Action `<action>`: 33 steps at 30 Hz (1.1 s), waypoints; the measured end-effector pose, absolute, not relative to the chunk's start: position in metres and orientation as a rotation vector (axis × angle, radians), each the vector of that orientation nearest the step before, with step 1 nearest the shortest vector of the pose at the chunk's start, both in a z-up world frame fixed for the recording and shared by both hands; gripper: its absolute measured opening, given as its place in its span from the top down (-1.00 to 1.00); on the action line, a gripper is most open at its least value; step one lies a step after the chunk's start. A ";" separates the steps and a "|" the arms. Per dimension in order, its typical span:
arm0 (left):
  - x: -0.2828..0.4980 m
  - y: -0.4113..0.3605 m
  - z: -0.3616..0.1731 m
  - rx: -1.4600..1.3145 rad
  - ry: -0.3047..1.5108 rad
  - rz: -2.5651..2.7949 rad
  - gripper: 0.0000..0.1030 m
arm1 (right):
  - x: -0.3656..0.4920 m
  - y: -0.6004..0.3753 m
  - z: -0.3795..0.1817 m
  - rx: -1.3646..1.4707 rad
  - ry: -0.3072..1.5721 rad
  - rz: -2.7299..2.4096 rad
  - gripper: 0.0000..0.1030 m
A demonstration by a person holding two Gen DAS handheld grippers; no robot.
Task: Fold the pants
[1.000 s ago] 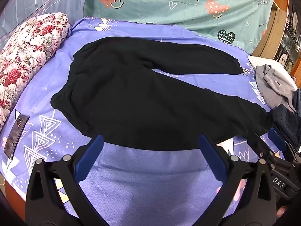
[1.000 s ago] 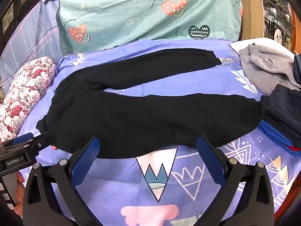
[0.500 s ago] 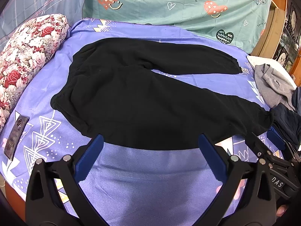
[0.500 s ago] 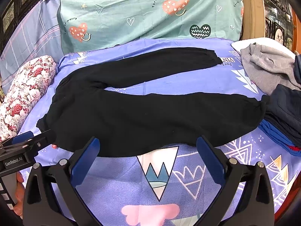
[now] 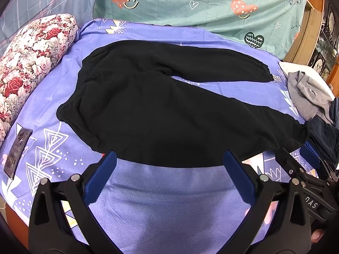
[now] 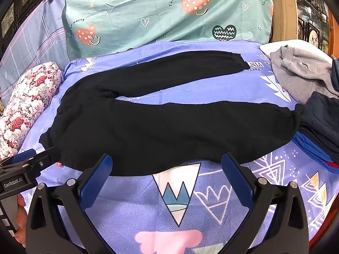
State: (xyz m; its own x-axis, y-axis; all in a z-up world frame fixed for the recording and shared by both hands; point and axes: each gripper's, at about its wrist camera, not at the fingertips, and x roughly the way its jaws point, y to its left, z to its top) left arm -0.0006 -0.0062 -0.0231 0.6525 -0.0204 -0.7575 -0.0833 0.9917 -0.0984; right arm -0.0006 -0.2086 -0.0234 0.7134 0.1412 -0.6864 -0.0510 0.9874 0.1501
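Note:
Black pants (image 5: 161, 114) lie flat on the purple bedsheet (image 5: 169, 207), waist to the left, two legs spread to the right in a V; they also show in the right wrist view (image 6: 161, 124). My left gripper (image 5: 169, 163) is open and empty, its fingertips just at the near edge of the pants. My right gripper (image 6: 167, 165) is open and empty, hovering at the near edge of the lower leg. The right gripper also shows in the left wrist view (image 5: 296, 160), and the left gripper in the right wrist view (image 6: 36, 158).
A floral bolster (image 5: 27, 63) lies at the left. A phone (image 5: 17, 152) rests on the sheet at the near left. Grey (image 6: 300, 72) and dark (image 6: 322, 122) clothes pile at the right. A teal pillow (image 5: 201, 6) stands behind.
Both grippers have drifted slightly; the view has shifted a little lower over the pants. The pants have not moved.

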 end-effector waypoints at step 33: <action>0.011 0.152 -0.070 -0.462 0.997 0.207 -0.96 | 0.023 -0.245 -0.061 0.177 0.818 0.040 -0.97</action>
